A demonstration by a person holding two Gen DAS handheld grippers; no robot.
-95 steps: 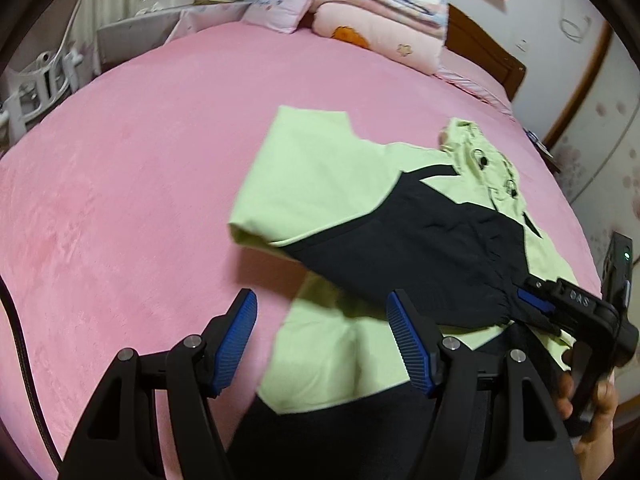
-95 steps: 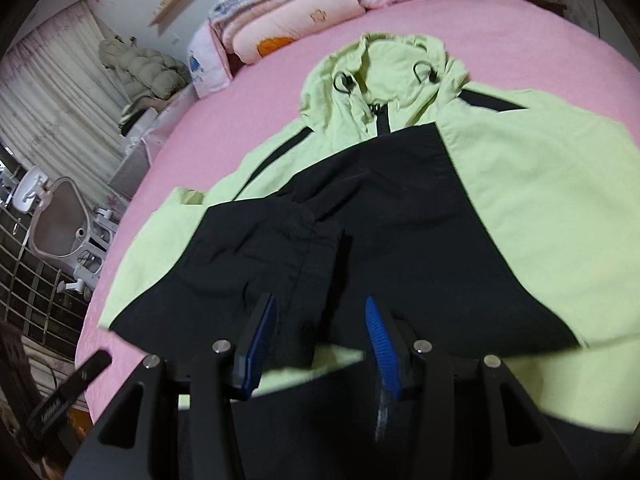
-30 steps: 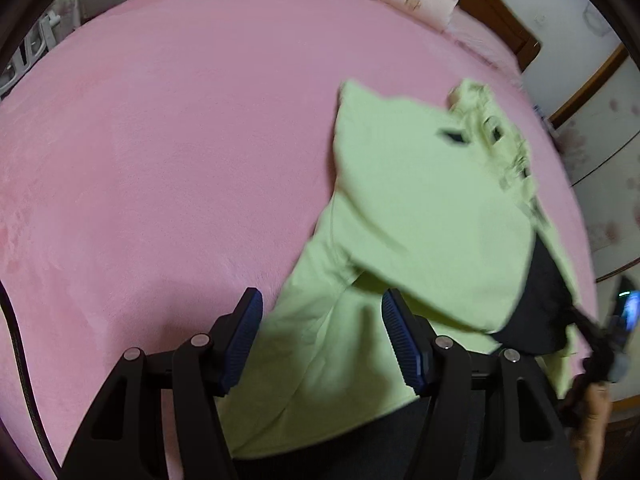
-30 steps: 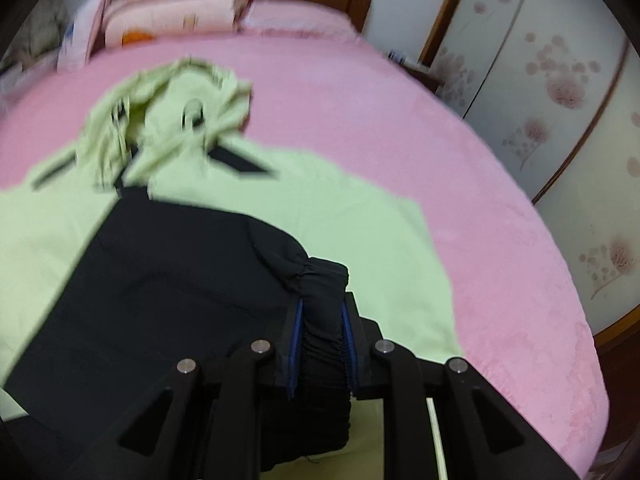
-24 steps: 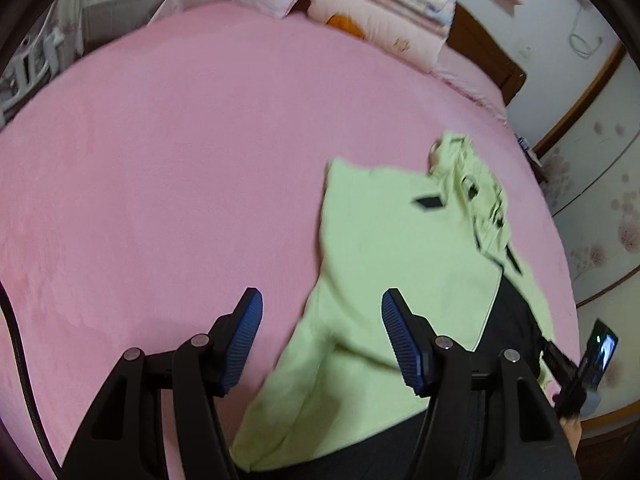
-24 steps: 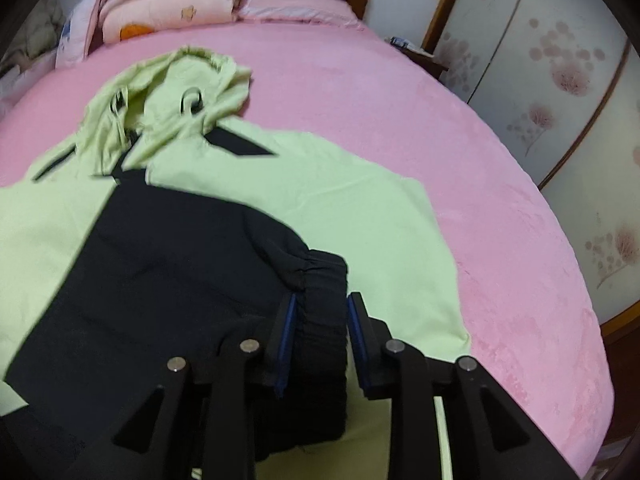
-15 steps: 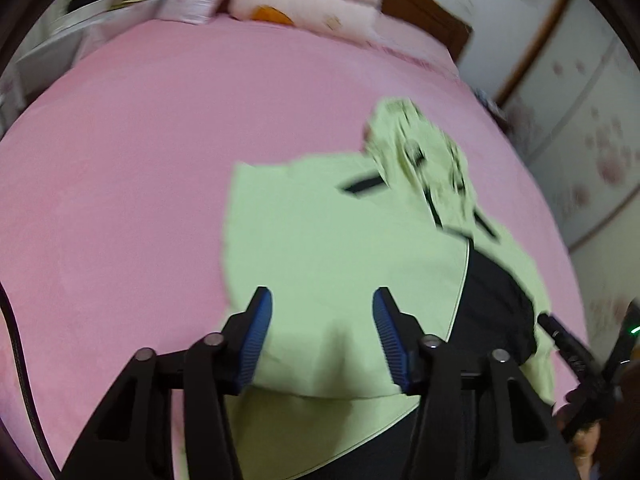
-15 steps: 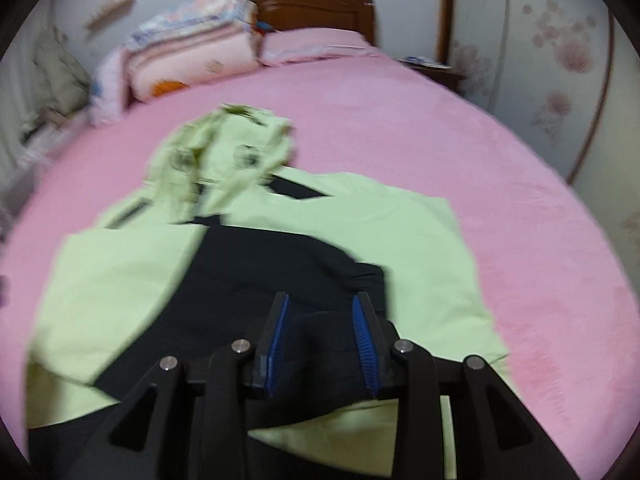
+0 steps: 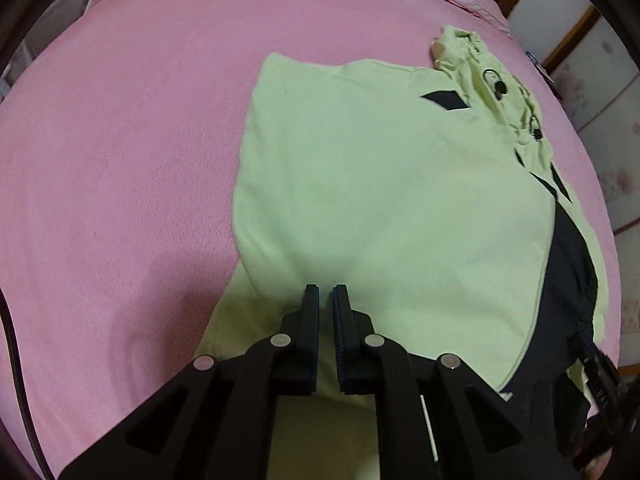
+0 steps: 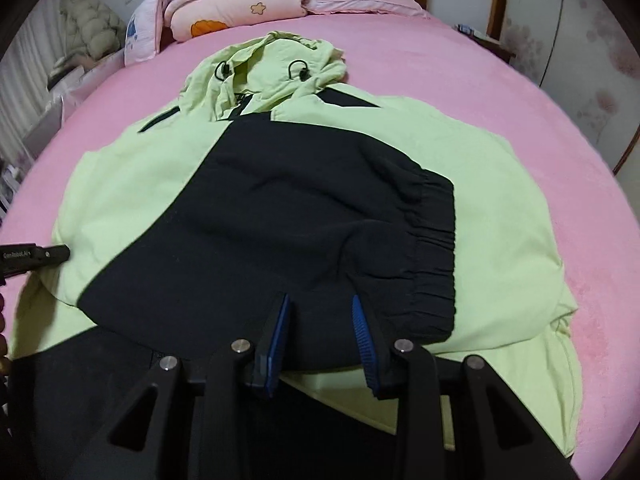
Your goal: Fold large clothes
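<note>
Fingers [image 9: 311,308] of left gripper [image 9: 325,294] nearly together and closing, tips pressed down into the near edge of the folded green panel, a thin ridge of cloth between them. Fingers [image 10: 282,320] of right gripper [image 10: 320,312] spread apart, released, pads clear of the black sleeve [image 10: 300,220] lying beneath and between them.

Outward from the left tips: jacket [image 9: 380,200], green and black, spread flat on the pink bed [image 9: 120,140], one side panel turned inward over the body, fold line running away from the fingers toward the hood [image 10: 272,64].

Outward from the right tips: black sleeve laid across the chest, gathered cuff [image 10: 434,248] resting to the right on the green panel, hood crumpled at the far end near the stacked bedding [image 10: 232,4] at the headboard.

Step in hand, by judgement: side folds and sleeves laid in, left side being gripped at the near edge for the next fold, right side let go of the sleeve.

Next move, by judgement:
- Calls for a firm pinch through all layers at the left, not the top layer alone.
- Calls for a matching grasp by the right gripper on the near right edge, below the cuff.
- Calls for both edges lifted together and carried toward the hood, level, without dragging the sleeve off the chest.
</note>
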